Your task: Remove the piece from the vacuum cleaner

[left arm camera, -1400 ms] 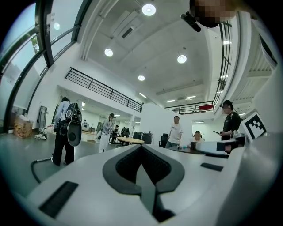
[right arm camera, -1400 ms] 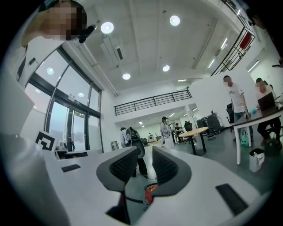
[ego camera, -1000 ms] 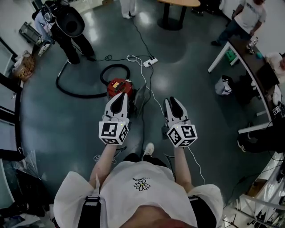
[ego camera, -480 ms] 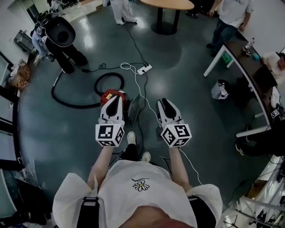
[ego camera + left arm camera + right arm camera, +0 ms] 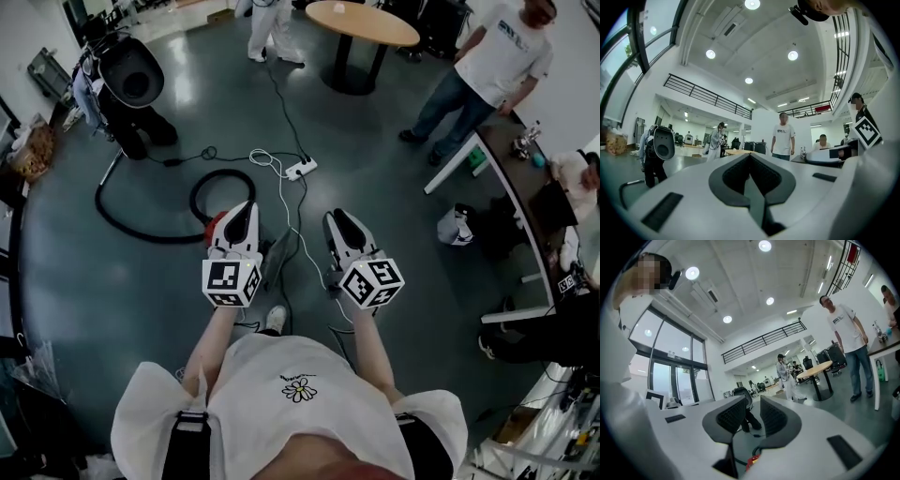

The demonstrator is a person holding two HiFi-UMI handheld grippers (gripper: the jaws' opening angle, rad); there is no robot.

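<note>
We carry both grippers empty: left gripper [image 5: 246, 208] jaws together, right gripper [image 5: 339, 221] jaws slightly apart. Vacuum cleaner [image 5: 215, 224] on floor just beyond left gripper's tips (body mostly hidden, long axis unclear); hose [image 5: 223, 172] loops leftward. Left hand nearer, we judge.

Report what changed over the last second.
The person stepped toward the vacuum cleaner, which now lies closer and partly hidden behind the left tongs. The right tongs advanced alongside. Nothing was gripped or released; both tongs stayed level and empty.
</note>
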